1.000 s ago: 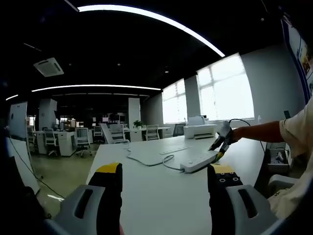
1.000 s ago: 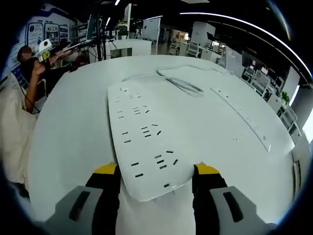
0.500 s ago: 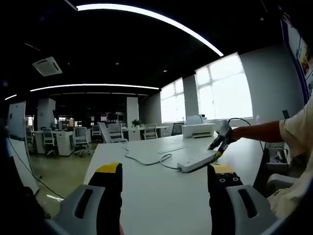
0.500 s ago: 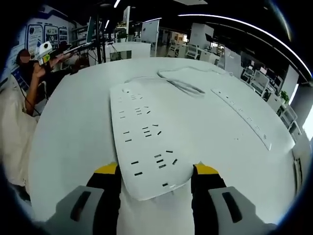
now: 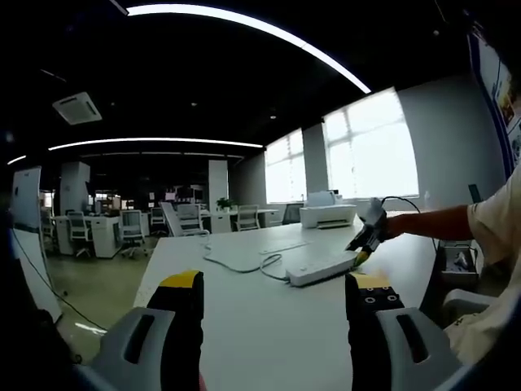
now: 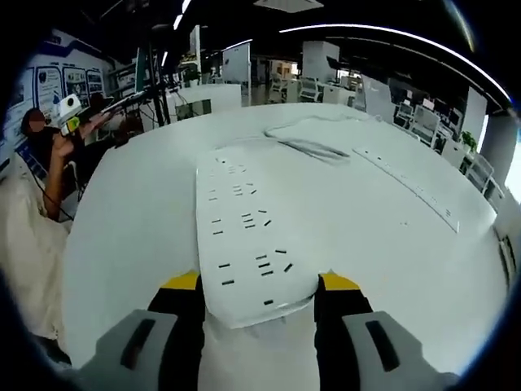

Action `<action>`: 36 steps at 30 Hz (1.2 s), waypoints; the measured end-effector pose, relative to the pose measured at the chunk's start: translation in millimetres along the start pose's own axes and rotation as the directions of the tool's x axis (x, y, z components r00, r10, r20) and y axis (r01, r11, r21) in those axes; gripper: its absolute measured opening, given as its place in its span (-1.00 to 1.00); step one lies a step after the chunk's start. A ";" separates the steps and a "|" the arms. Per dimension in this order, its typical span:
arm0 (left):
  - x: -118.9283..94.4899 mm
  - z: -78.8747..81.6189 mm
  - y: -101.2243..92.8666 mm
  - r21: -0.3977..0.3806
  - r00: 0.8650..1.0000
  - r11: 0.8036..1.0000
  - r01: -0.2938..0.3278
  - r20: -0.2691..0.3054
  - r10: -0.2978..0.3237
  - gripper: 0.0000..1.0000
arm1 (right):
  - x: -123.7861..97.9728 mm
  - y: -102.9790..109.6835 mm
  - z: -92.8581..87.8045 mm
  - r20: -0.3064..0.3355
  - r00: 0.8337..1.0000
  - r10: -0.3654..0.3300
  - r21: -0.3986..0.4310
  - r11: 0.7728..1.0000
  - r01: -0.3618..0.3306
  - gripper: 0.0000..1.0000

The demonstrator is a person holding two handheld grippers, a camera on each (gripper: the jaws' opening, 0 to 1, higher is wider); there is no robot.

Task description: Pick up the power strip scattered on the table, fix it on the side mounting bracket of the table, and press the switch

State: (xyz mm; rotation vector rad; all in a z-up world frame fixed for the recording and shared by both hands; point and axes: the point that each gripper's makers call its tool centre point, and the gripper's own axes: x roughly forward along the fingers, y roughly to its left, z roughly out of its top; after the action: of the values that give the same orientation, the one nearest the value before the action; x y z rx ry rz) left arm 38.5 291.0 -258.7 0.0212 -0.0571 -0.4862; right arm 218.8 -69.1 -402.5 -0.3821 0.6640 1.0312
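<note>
Looking along the right gripper (image 6: 259,285), the power strip (image 6: 248,232) lay flat on the white table (image 6: 122,236), its near rounded end sitting between the two yellow-tipped jaws. The jaws stood on either side of that end, close against its edges; whether they pressed it could not be told. The strip's socket face pointed up and its length ran away from the gripper. A grey cable (image 6: 313,147) lay coiled at the far end. A second, narrower strip (image 6: 403,183) lay well apart to the right. A person (image 6: 37,204) sat at the table's left edge.

In the left gripper view, the left gripper (image 5: 275,297) was held above the table (image 5: 244,326) with jaws spread wide and nothing between them. The power strip (image 5: 321,267) lay well ahead and to the right, the right gripper (image 5: 365,244) at its far end, held by an arm (image 5: 431,220). The cable (image 5: 273,265) trailed left from the strip. A printer (image 5: 327,213) stood farther back.
</note>
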 end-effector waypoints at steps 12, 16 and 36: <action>2.1 -2.2 -3.1 -0.004 1.000 1.000 0.007 -0.002 -0.007 0.49 | -0.4 4.7 0.9 0.060 0.997 -0.043 0.004 0.999 0.043 -0.05; 4.2 -5.9 -4.0 -0.008 1.000 1.000 0.011 -0.010 -0.011 0.49 | -0.5 6.9 1.4 0.054 0.997 -0.052 0.015 0.999 0.052 -0.06; 19.4 -25.1 -9.7 -0.083 0.999 0.996 0.043 -0.026 -0.046 0.47 | 7.1 24.9 7.6 0.083 0.996 -0.043 0.168 0.985 0.028 -0.06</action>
State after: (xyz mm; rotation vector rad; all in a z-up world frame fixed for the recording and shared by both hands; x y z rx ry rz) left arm 52.6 273.5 -283.1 -0.0519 -0.0096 -0.5325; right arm 201.8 -48.2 -401.3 -0.2014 0.6578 0.9451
